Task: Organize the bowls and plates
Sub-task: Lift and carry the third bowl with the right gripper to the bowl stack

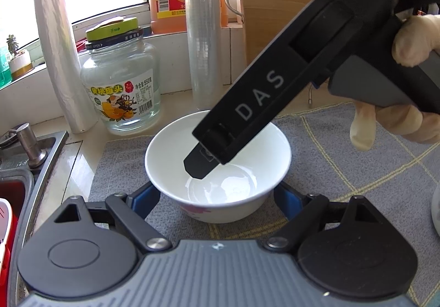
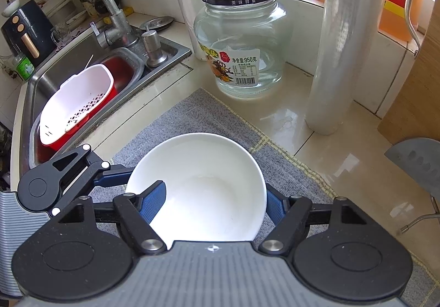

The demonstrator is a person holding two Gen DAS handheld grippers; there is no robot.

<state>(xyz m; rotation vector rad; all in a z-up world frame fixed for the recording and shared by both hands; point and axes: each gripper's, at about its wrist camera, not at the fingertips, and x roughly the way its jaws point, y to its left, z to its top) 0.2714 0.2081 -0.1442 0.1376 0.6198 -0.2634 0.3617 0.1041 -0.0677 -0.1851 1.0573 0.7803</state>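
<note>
Straddling the white bowl (image 1: 217, 166) on the grey mat (image 1: 343, 158) with my left tool (image 1: 217, 197) spread wide, my right tool (image 2: 216, 204) pinches its rim, so I judge sorting barely started.

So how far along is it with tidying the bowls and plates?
Early, by the look of it. Nothing shows as stacked yet. In hand: the white bowl sits on the grey mat, the right gripper with one finger inside its rim, the left gripper open around it. No plates are in view, so what remains is unclear.
</note>
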